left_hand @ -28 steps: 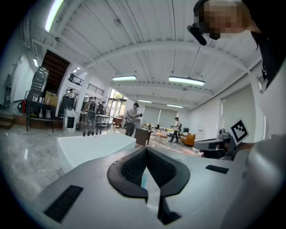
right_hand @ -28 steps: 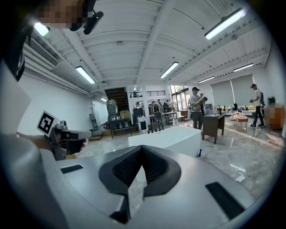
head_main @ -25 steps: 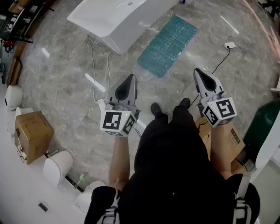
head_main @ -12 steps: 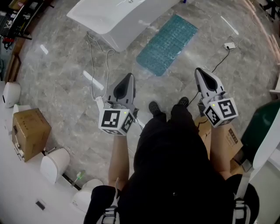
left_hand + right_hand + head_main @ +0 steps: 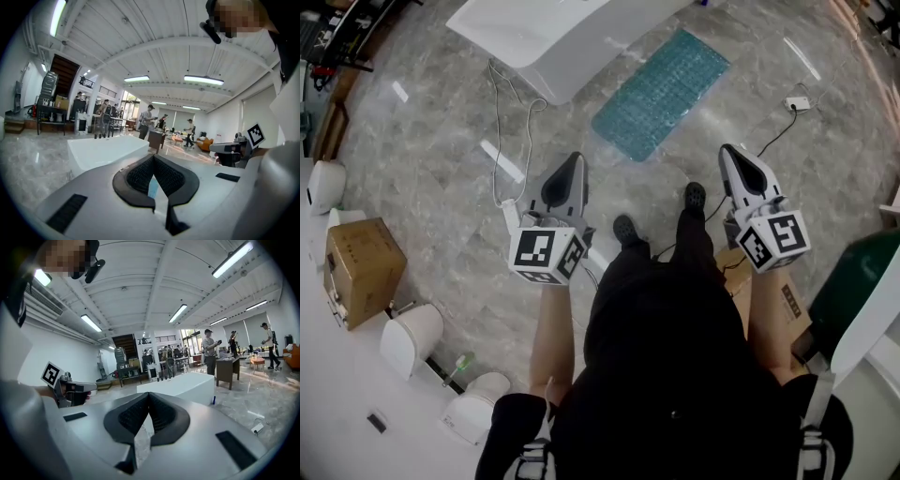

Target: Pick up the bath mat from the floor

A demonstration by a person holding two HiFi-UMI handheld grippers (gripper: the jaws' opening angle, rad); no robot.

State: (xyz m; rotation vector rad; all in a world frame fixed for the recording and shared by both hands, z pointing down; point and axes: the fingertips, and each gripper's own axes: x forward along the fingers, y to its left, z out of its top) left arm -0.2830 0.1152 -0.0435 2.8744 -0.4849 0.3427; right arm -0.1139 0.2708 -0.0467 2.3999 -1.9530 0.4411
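Note:
The teal bath mat [image 5: 661, 94] lies flat on the marble floor beside the white bathtub [image 5: 544, 37]. Both grippers are held at waist height, well short of the mat and pointing toward it. My left gripper [image 5: 573, 159] is shut with nothing between its jaws; in the left gripper view [image 5: 153, 157] its dark pads meet at the tip. My right gripper [image 5: 729, 150] is likewise shut and empty, its pads closed together in the right gripper view [image 5: 149, 394]. The person's two dark shoes [image 5: 694, 197] stand between the grippers and the mat.
A white cable [image 5: 502, 122] trails from the tub over the floor. A cardboard box [image 5: 361, 272] and white fixtures [image 5: 408, 337] sit at the left. Another box [image 5: 778, 300] and a green object [image 5: 862, 281] stand at the right. A power strip [image 5: 797, 103] lies beyond the mat.
One foot has stepped forward toward the mat and the view has shifted slightly. Both grippers have stayed shut and kept about the same height.

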